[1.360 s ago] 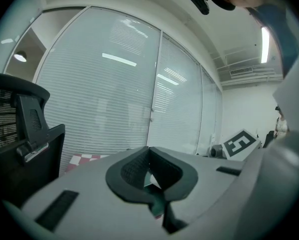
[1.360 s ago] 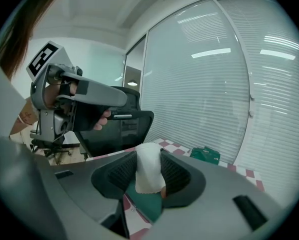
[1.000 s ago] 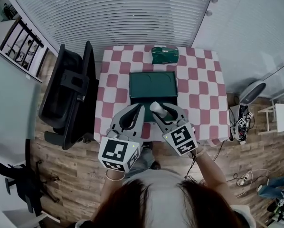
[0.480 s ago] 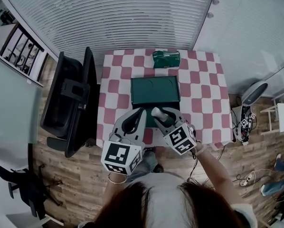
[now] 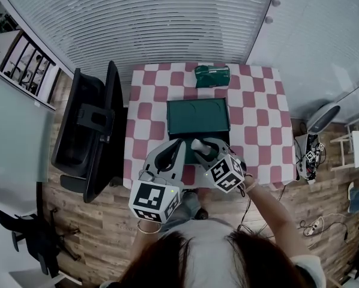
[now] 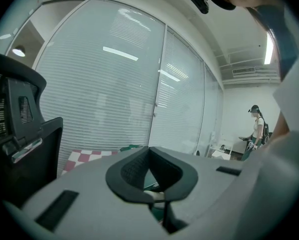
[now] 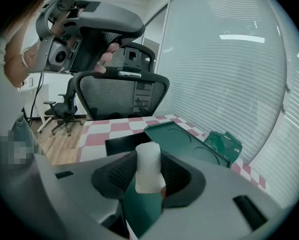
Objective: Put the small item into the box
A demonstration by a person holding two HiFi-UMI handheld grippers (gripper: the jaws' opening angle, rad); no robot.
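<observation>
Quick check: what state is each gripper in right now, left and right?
Left hand-held gripper: closed, nothing between its jaws.
Right hand-held gripper: closed on a small white item.

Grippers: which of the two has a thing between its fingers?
The right gripper: its fingers clamp a small white item. The left gripper differs: its fingers have nothing between them.

The table, covered in a red-and-white checked cloth, carries an open dark green box beneath and just beyond the left tongs and right tongs, and a crumpled green packet well beyond them.
</observation>
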